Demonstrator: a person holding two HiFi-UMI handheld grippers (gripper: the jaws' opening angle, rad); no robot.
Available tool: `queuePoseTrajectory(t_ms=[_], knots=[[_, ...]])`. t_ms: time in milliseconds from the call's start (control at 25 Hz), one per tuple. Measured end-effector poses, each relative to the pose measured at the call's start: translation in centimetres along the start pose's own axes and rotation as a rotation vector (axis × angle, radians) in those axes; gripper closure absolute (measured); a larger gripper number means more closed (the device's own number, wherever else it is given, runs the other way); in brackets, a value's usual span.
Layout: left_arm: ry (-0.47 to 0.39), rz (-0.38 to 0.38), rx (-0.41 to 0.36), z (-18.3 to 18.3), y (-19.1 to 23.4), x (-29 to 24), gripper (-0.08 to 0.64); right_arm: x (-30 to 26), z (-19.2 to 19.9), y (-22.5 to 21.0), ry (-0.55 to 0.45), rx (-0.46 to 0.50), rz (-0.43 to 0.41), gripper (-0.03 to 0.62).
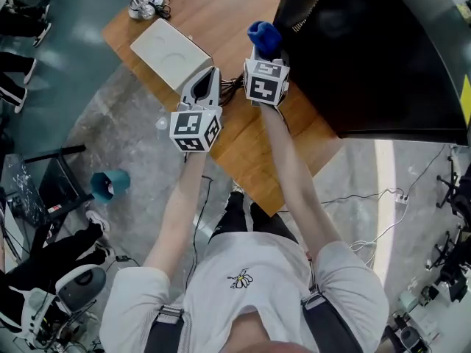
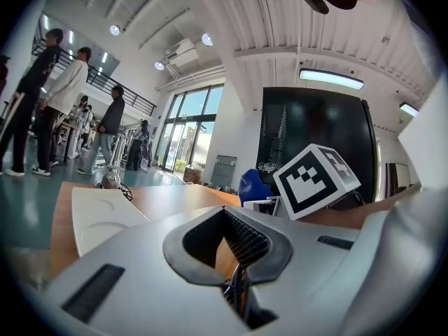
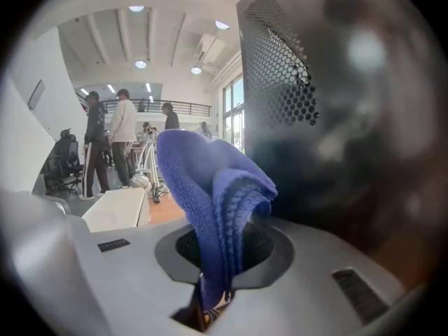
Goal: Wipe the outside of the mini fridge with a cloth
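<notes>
You work in a large open lab hall, not in a home.
Your wooden table stands on a grey floor with loose cables and equipment stands. Above you are a high white ceiling with round lamps, a balcony railing and tall windows. Several people stand near an office chair.

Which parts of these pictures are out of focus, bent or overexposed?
Right gripper view: the mini fridge is blurred with a glare spot, the blue cloth sharp. Left gripper view: fisheye bending, black corners. Head view: a bright washed-out strip on the floor.
</notes>
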State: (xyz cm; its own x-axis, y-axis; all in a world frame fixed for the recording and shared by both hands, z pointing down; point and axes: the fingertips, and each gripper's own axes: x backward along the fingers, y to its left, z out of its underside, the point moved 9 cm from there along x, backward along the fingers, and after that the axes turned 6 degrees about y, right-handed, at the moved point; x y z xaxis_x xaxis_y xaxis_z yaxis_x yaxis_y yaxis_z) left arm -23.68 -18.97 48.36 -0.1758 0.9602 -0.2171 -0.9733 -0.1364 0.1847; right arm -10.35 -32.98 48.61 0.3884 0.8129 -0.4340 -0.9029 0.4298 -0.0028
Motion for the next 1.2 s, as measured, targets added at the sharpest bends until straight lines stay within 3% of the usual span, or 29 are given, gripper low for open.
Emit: queuePoseTrajectory(t_ms=[360,1200], knots=[[0.005,0.034,-0.005,-0.1,-0.9,-1.8,0.558,0.2,0.5,-1.3,-0.001,-0.048,0.024,0.525],[0.004,0.133,-0.003,1.0,-9.7,1.4,0.558,12.3,5.0,-8.4,-0.01,-0.15,0.195,0.525]])
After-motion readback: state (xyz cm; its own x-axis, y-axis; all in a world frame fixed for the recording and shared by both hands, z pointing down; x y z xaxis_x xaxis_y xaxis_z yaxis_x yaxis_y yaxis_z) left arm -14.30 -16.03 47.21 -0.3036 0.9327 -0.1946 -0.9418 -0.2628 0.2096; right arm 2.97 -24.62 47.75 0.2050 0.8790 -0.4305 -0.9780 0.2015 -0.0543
